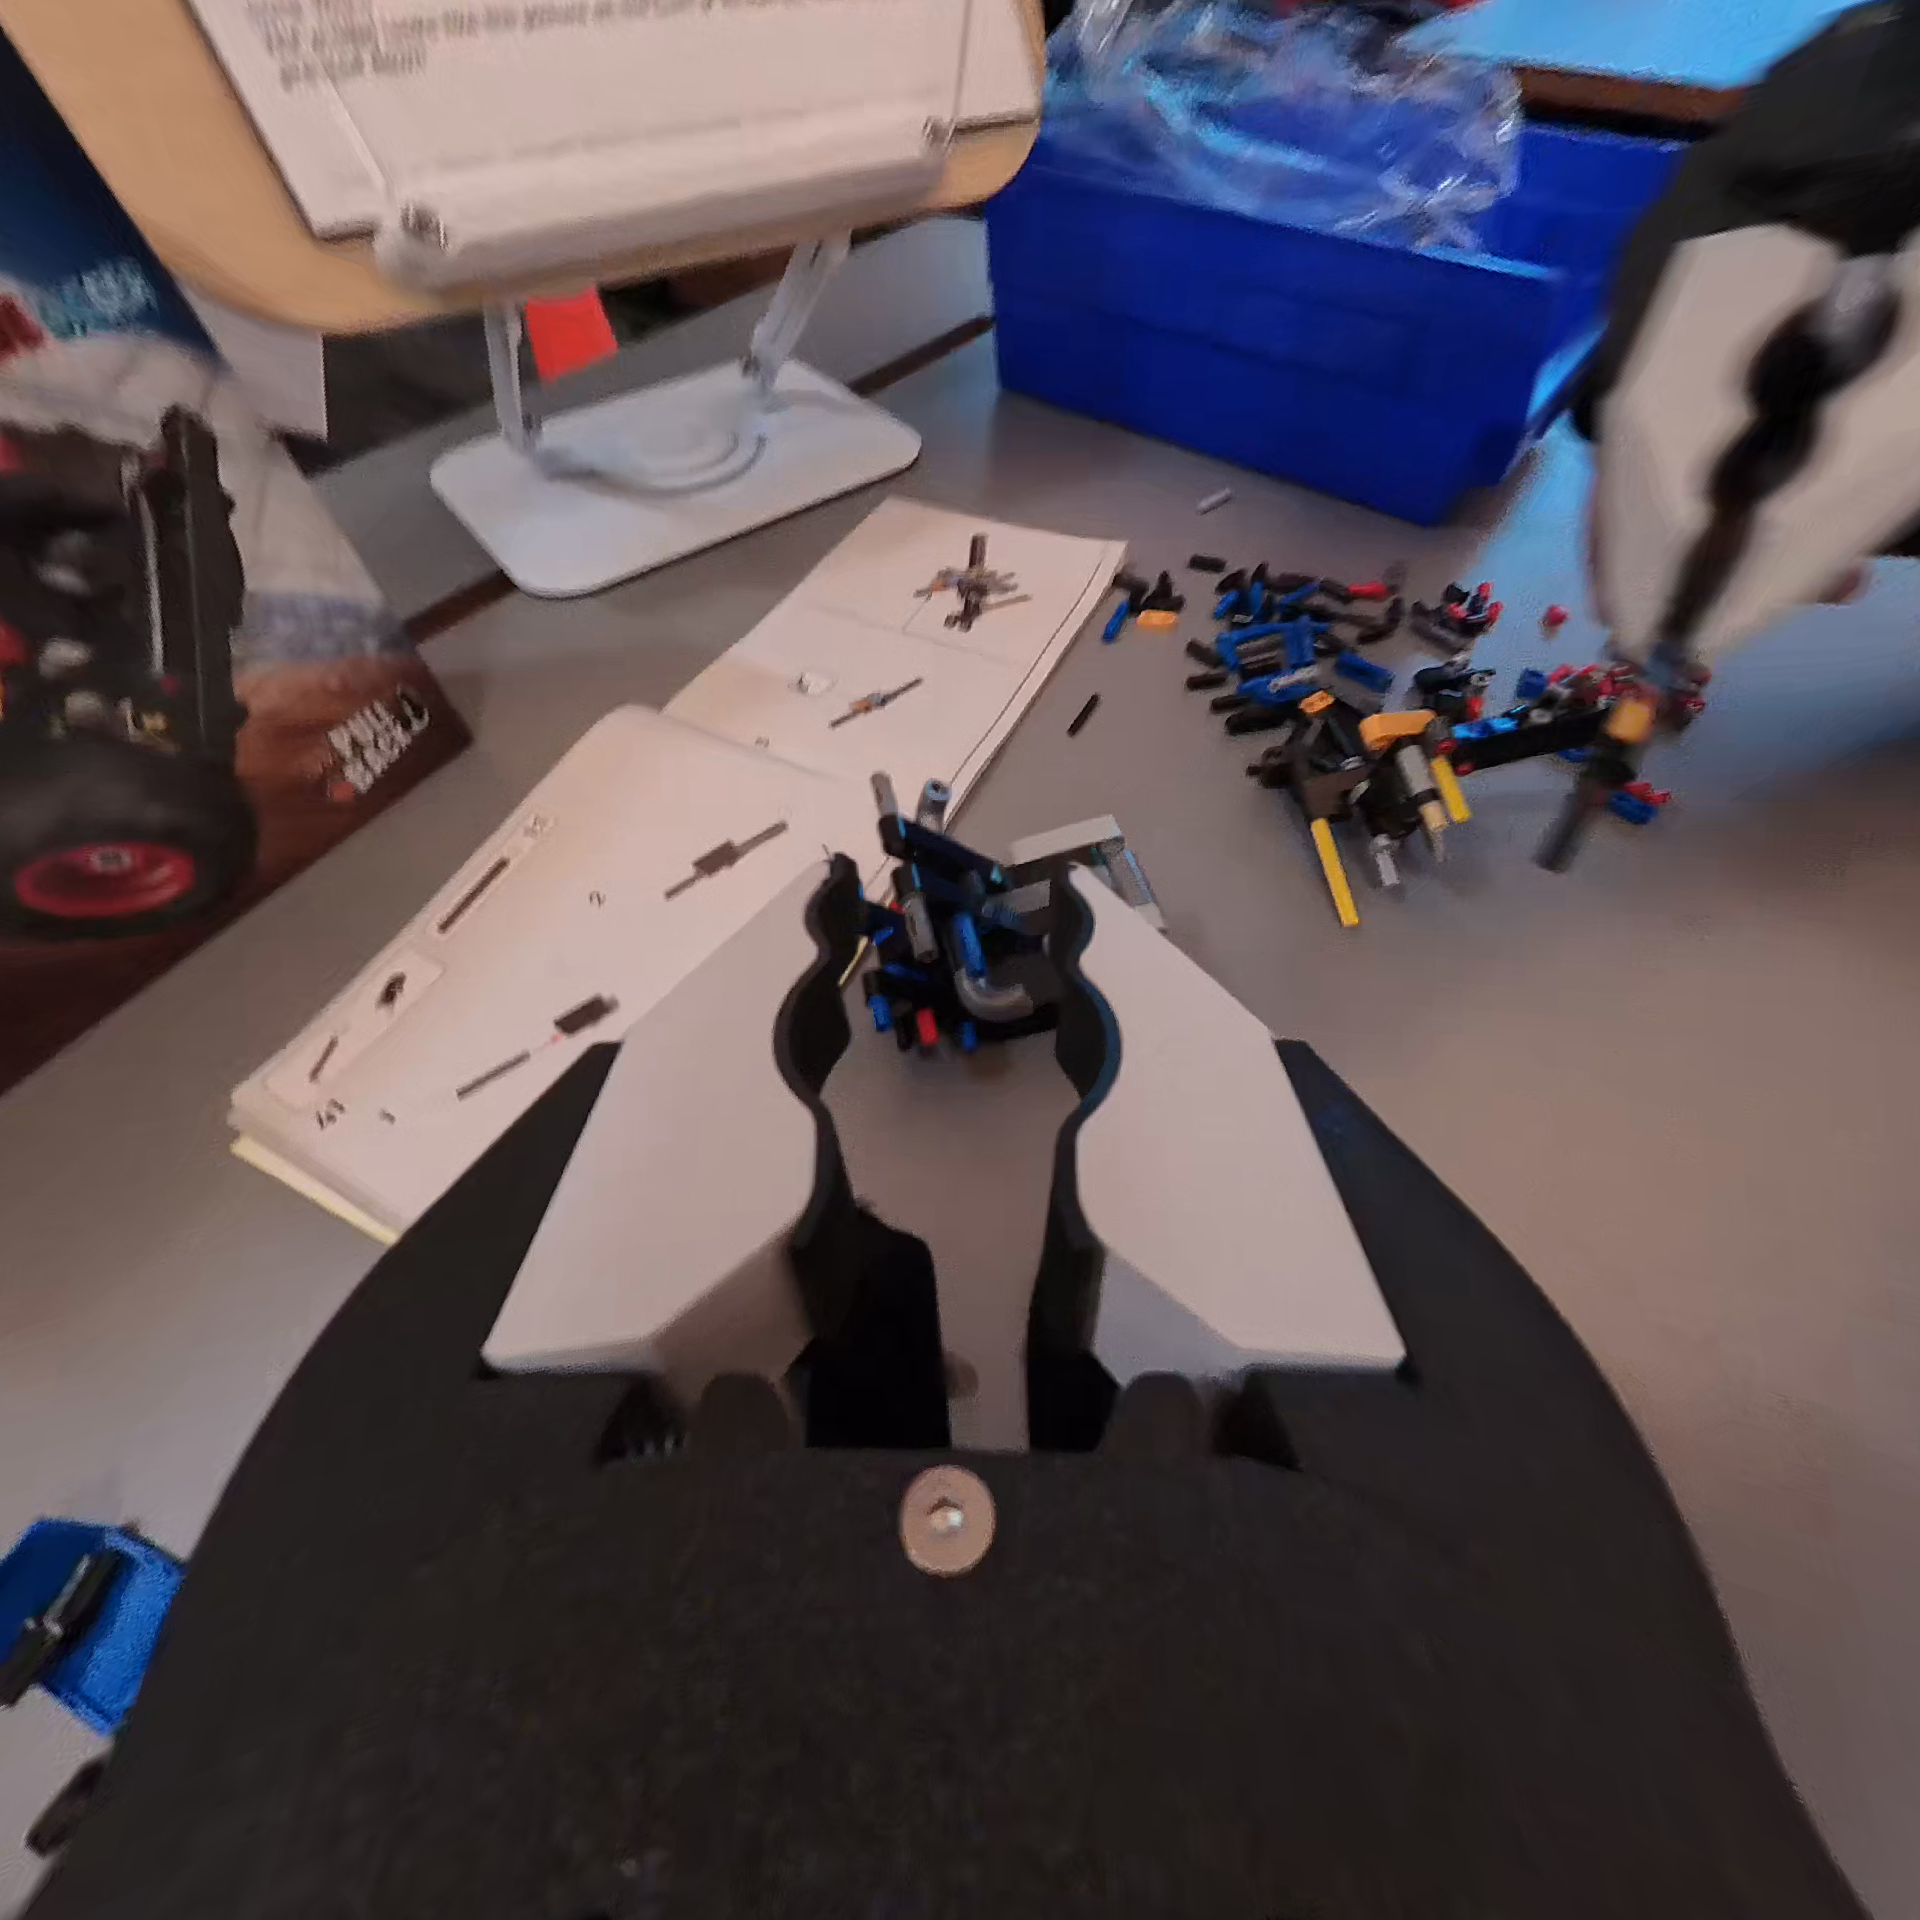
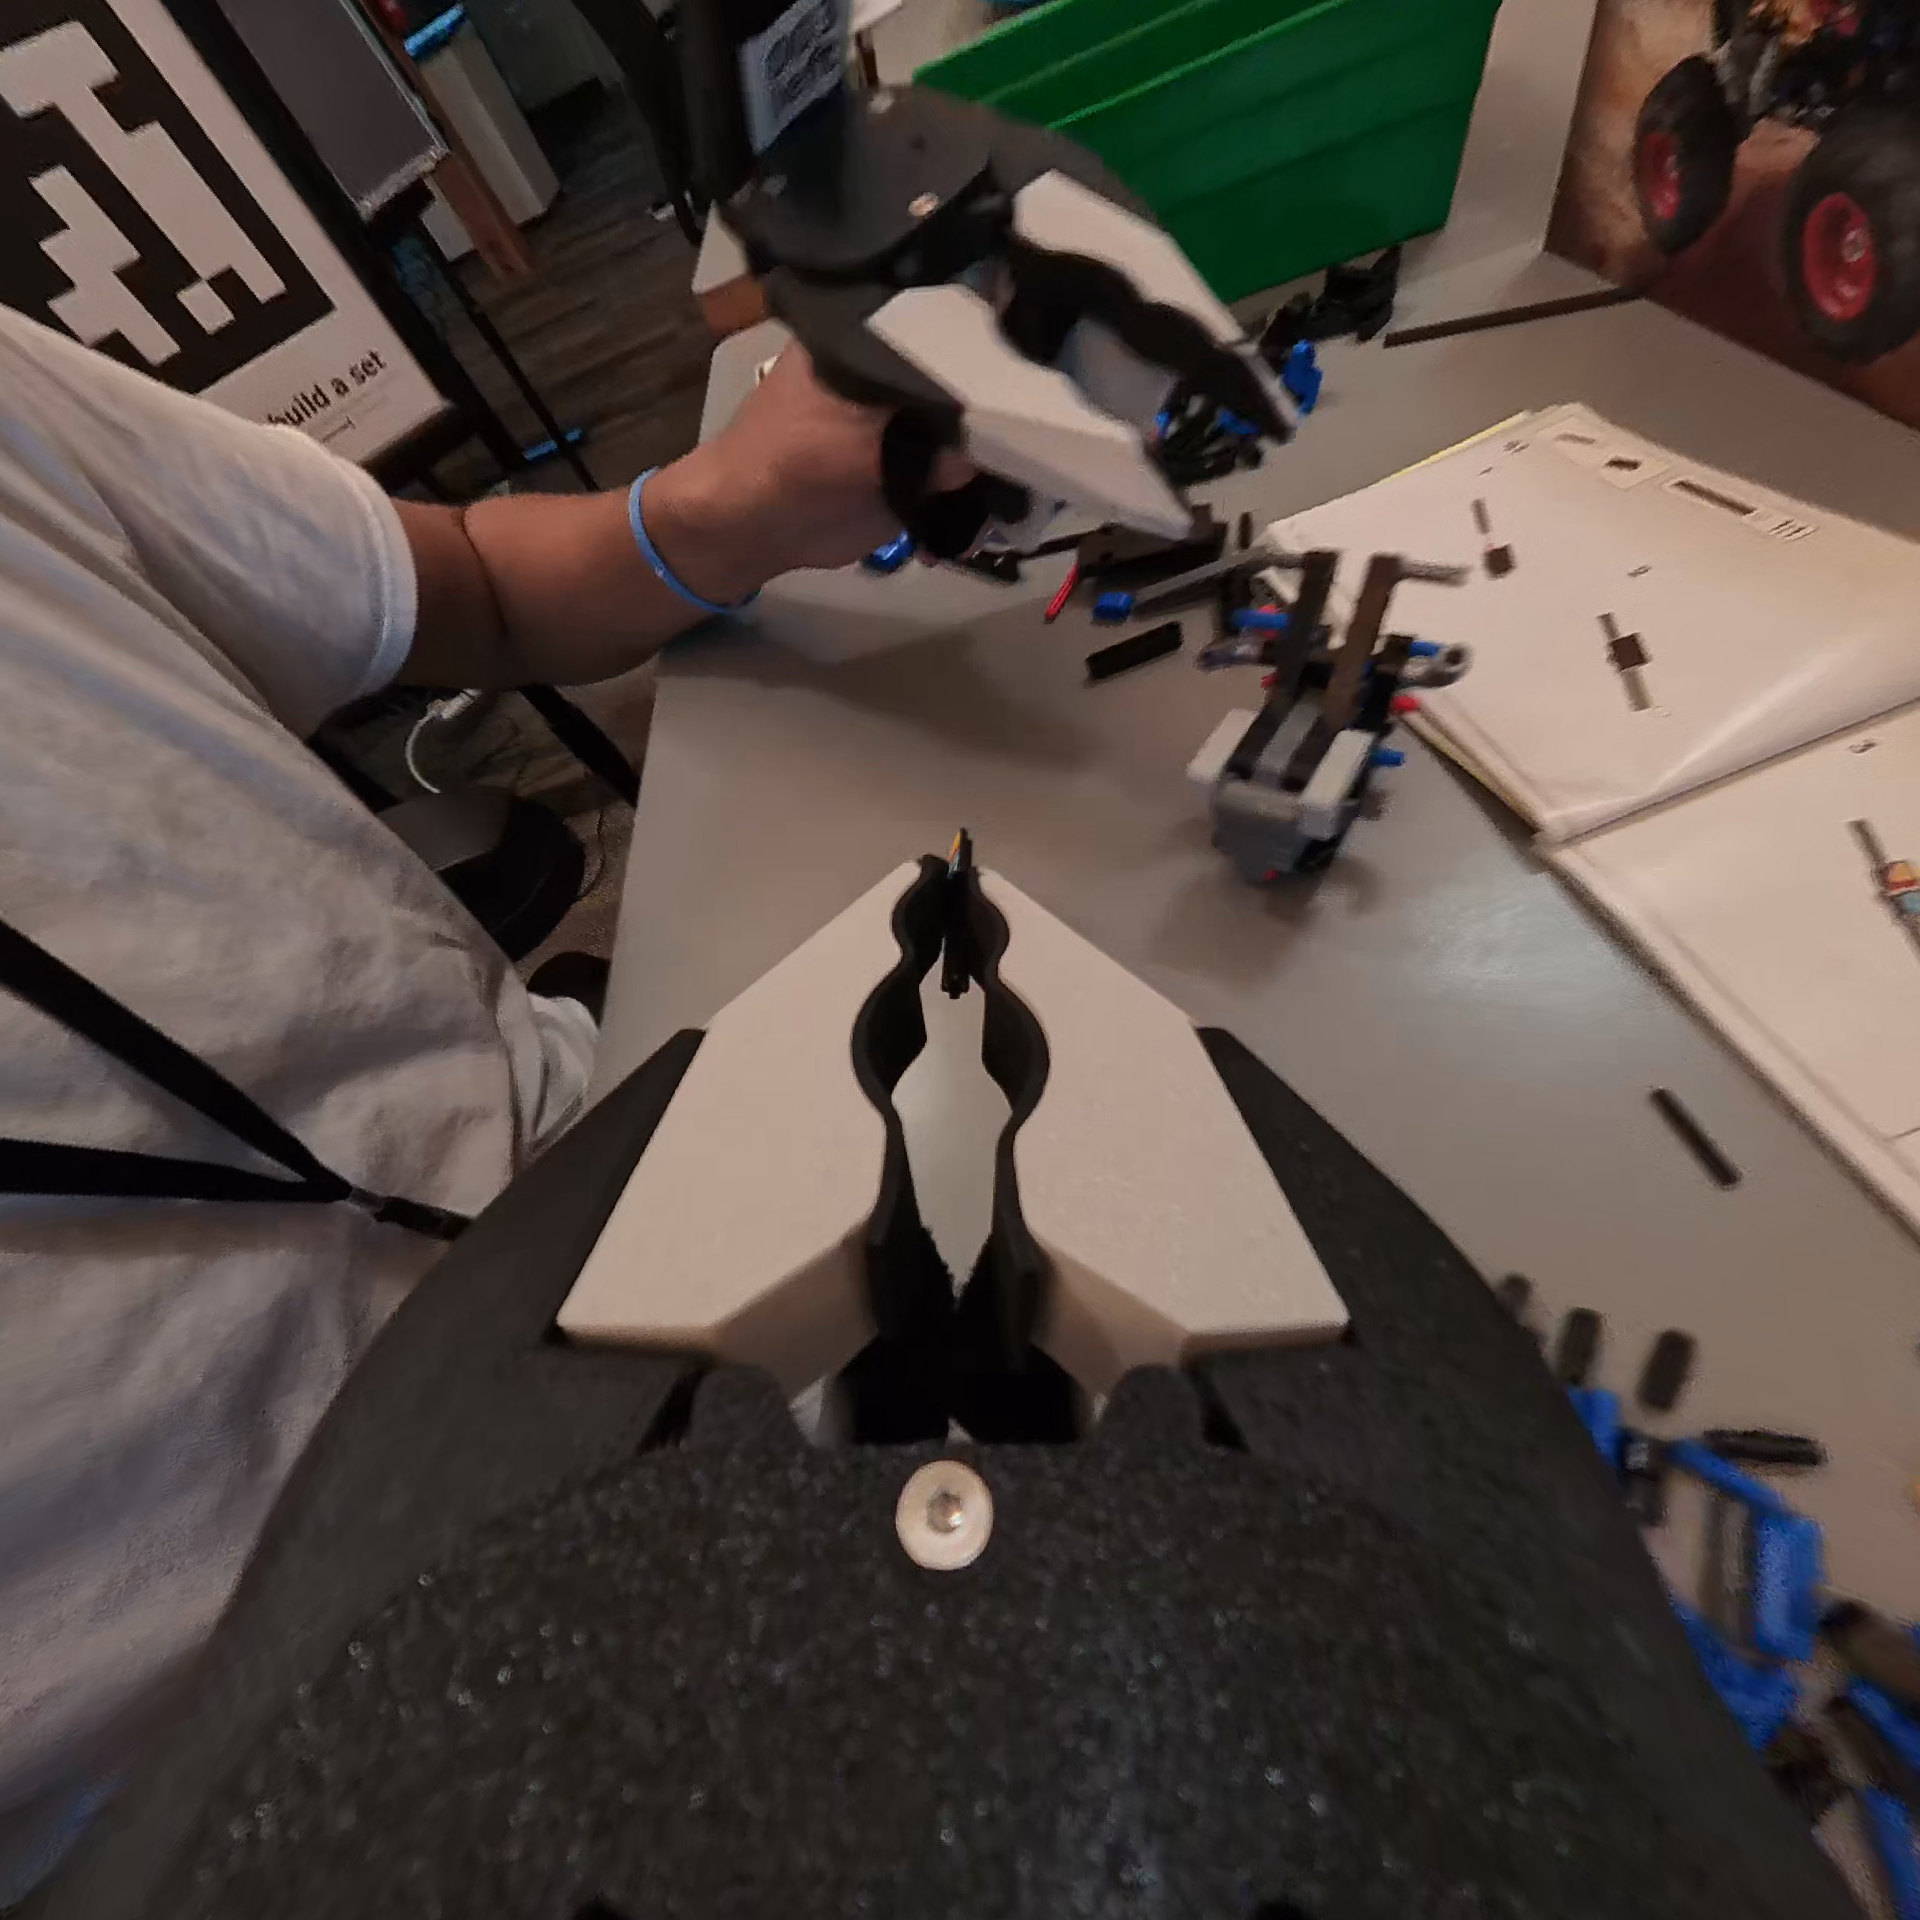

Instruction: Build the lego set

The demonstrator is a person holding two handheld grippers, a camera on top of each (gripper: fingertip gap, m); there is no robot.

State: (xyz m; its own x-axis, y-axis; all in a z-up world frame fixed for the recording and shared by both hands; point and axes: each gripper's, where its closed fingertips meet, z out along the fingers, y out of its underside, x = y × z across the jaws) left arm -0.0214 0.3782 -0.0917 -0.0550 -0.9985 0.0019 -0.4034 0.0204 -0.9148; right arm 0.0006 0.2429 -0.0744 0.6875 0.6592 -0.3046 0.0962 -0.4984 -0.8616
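Observation:
My left gripper (image 1: 956, 904) is open, and its fingers frame a partly built black, blue and grey lego assembly (image 1: 961, 935) that stands on the grey table by the booklet's edge. In the right wrist view this assembly (image 2: 1288, 748) stands free on the table, with the left gripper (image 2: 1236, 468) raised just beyond it. My right gripper (image 2: 956, 873) is shut on a thin black lego piece (image 2: 956, 925) with a yellow-orange tip. In the left wrist view the right gripper (image 1: 1662, 644) hovers over the pile of loose lego pieces (image 1: 1351, 675).
An open instruction booklet (image 1: 623, 883) lies left of the assembly. A blue bin (image 1: 1247, 343) with plastic bags, a board on a white stand (image 1: 675, 468) and the set's box (image 1: 135, 675) stand at the back. A green bin (image 2: 1247, 135) and a person's arm (image 2: 623, 551) show too.

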